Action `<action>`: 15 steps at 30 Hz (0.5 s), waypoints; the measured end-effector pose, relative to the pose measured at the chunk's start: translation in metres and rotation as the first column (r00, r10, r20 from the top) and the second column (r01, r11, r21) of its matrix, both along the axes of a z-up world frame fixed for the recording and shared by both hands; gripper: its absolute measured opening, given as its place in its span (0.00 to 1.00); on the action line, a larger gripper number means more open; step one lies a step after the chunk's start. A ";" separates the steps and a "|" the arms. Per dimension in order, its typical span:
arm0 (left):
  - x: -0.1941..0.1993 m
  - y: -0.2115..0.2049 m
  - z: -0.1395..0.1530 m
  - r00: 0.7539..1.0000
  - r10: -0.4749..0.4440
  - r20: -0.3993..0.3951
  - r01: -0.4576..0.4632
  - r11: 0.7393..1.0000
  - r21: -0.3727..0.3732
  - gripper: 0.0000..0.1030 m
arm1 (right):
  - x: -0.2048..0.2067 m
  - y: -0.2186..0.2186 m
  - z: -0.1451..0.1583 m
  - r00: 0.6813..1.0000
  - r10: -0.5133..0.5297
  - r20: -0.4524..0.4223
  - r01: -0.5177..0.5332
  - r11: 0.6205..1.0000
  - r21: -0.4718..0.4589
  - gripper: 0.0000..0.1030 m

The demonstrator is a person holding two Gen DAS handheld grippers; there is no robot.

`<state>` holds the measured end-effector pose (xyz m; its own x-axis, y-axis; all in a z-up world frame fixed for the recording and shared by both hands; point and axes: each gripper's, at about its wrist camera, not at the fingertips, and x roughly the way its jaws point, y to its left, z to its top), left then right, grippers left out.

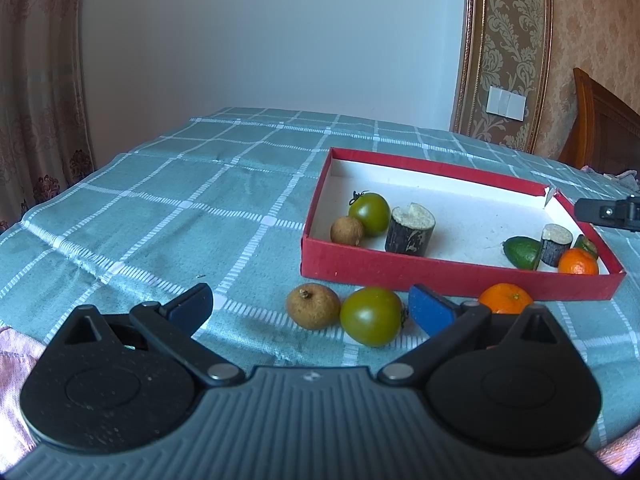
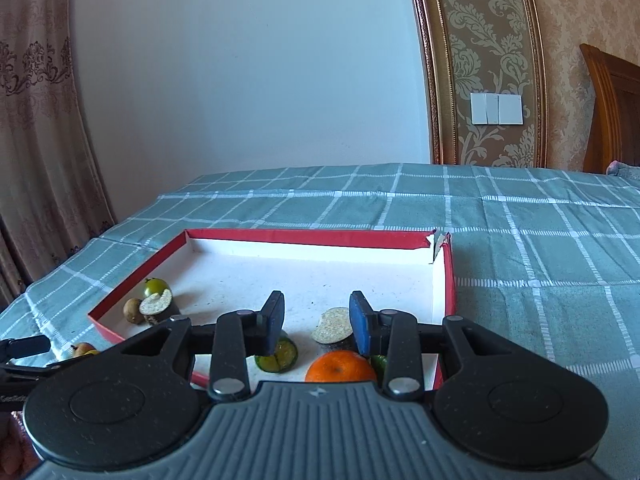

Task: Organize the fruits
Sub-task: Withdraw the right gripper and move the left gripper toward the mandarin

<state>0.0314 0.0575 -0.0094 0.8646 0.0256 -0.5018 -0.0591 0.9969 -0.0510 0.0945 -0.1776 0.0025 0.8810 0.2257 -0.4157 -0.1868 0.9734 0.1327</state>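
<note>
My left gripper (image 1: 309,294) is wide open, low over the cloth. A brown longan (image 1: 314,306) and a green tomato (image 1: 372,316) lie between its fingers, untouched, and a loose orange (image 1: 506,298) sits past the right finger. Behind them is the red box (image 1: 440,276), holding a green tomato (image 1: 370,213), a longan (image 1: 347,231) and a dark cane piece (image 1: 410,230) at its left end. My right gripper (image 2: 317,300) hovers over the box's right end with a narrow empty gap between its pads. Under it lie an orange (image 2: 340,366), a cut green citrus (image 2: 278,354) and another cane piece (image 2: 334,326).
The green checked cloth (image 2: 540,260) spreads to the right of and beyond the box. A curtain (image 1: 36,120) hangs at the left and a wooden headboard (image 2: 612,112) stands at the far right. The box's far right corner (image 2: 436,240) is torn.
</note>
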 end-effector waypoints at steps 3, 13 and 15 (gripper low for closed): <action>0.000 0.000 0.000 1.000 0.003 0.000 -0.003 1.000 0.002 1.00 | -0.017 -0.002 0.002 1.000 0.019 0.006 -0.019 1.000 0.011 0.34; 0.000 0.000 0.000 1.000 0.006 0.000 -0.006 1.000 0.006 1.00 | -0.069 -0.014 -0.013 0.999 0.033 -0.011 -0.032 0.996 0.082 0.37; -0.003 -0.002 0.001 1.000 -0.012 0.019 0.012 1.000 0.011 1.00 | -0.073 -0.017 -0.020 0.999 0.027 -0.025 -0.025 0.995 0.097 0.37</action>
<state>0.0284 0.0557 -0.0084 0.8745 0.0203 -0.4846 -0.0460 0.9981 -0.0412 0.0216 -0.1945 -0.0174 0.8636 0.2885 -0.4134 -0.2070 0.9507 0.2309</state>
